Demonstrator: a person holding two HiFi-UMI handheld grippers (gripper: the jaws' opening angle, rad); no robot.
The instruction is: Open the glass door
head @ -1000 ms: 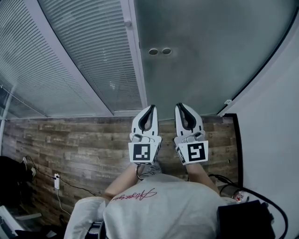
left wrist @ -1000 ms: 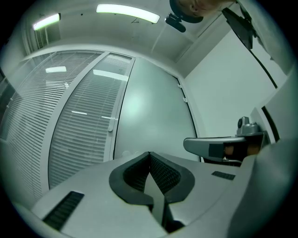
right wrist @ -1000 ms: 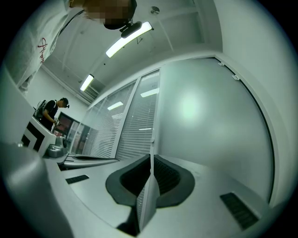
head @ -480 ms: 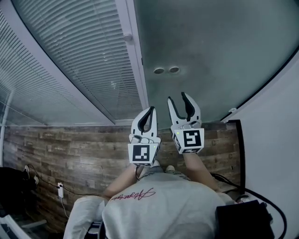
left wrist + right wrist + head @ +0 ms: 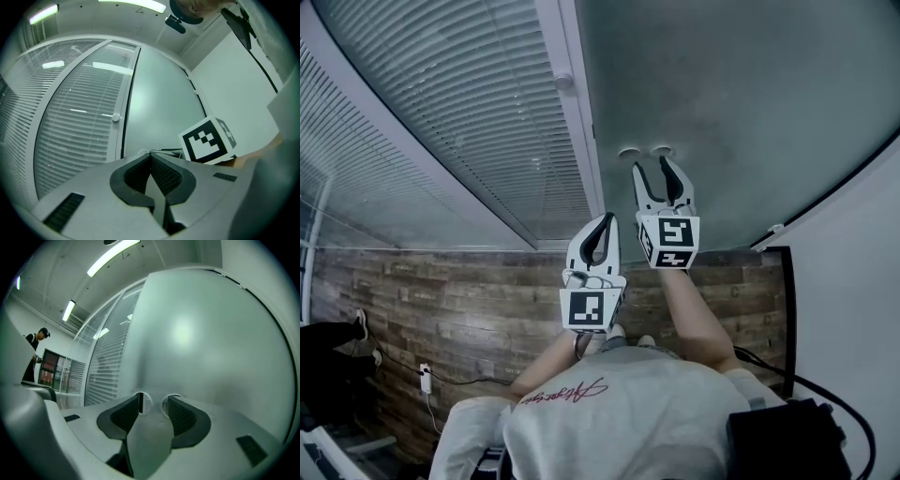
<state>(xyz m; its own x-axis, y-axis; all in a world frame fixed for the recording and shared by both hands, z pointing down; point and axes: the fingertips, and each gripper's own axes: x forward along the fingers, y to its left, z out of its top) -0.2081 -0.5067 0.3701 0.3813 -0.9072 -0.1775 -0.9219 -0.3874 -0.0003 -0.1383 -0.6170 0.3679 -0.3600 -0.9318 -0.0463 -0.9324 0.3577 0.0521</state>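
The frosted glass door (image 5: 741,103) fills the upper right of the head view and carries two small round metal discs (image 5: 645,151) side by side. My right gripper (image 5: 654,169) reaches level toward them, its tips just short of the discs. Its jaws are opening and hold nothing. In the right gripper view the discs (image 5: 144,403) show right past the parted fingertips of the right gripper (image 5: 154,401). My left gripper (image 5: 602,225) hangs back beside the door frame, shut and empty. In its own view the left gripper (image 5: 151,155) has its pads together, facing the door (image 5: 159,93).
A glass partition with blinds (image 5: 441,122) stands left of the door, with a small round knob (image 5: 563,82) on the white frame between them. A white wall (image 5: 853,281) borders the door on the right. Wood-pattern floor (image 5: 441,291) lies below, with cables at the edges.
The right gripper has moved forward up to the two discs and its jaws have gone from shut to apart. The left gripper advanced less and stays shut.
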